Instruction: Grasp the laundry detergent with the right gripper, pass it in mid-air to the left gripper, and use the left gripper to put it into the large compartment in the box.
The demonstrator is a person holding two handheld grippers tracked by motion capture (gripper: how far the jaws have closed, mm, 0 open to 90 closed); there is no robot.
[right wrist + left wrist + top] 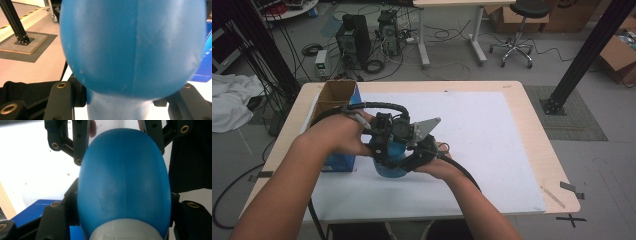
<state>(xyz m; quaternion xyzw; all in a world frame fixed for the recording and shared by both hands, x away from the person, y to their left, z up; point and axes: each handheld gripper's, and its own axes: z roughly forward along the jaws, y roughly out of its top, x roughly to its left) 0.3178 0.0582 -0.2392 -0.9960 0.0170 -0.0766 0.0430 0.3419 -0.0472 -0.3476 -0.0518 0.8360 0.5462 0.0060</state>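
A blue rounded plastic bottle (388, 169) is held just above the white mat, between both hands. My left gripper (381, 134) comes in from the left; in the left gripper view its jaws (123, 206) press on both sides of the bottle (125, 177) just above a pale ribbed cap (125, 231). From the right, my right gripper (414, 150) reaches the same bottle. In the right gripper view its jaws (125, 100) sit tight against the pale neck under the blue body (135, 42). The right gripper's black fingers (80, 142) also flank the bottle's far end in the left gripper view.
An open cardboard box with blue sides (337, 97) stands on the table's left, just behind my left hand. A white mat (492, 145) covers most of the wooden table (537, 150). Computers, cables, a stool (519, 30) and a black post (584, 55) are on the floor beyond.
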